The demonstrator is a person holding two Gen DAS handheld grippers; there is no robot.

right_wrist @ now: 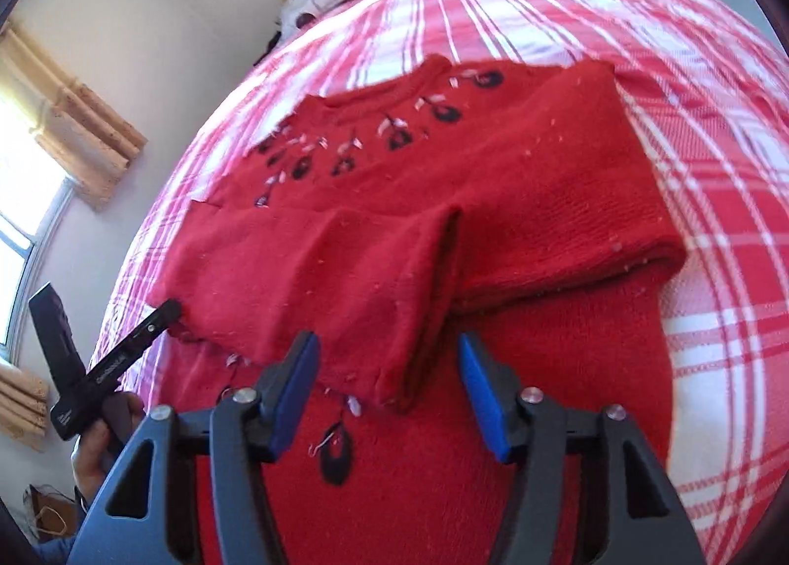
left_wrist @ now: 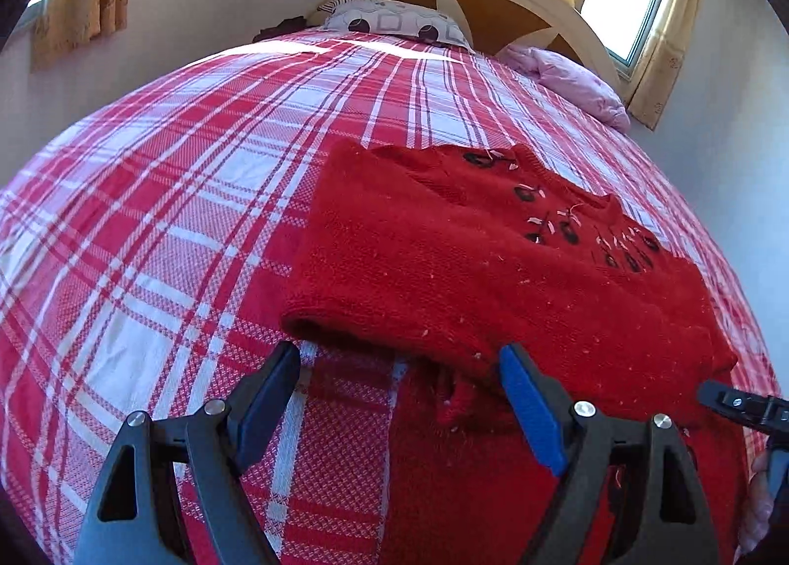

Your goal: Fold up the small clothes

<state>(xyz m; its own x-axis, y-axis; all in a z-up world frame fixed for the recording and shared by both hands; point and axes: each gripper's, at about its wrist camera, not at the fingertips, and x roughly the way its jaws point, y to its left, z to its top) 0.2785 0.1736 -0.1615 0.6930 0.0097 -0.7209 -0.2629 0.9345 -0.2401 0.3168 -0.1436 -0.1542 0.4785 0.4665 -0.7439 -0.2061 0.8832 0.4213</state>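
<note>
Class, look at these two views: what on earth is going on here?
A person holding a gripper in each hand is folding a red sweater on a bed with a red plaid bedspread. Both sleeves lie folded across the body. The left gripper and right gripper are both open, just short of the sweater's near folded edge and gripping nothing. A patterned pillow lies by the headboard.

Red sweater with black motifs; red-and-white plaid bedspread.
</note>
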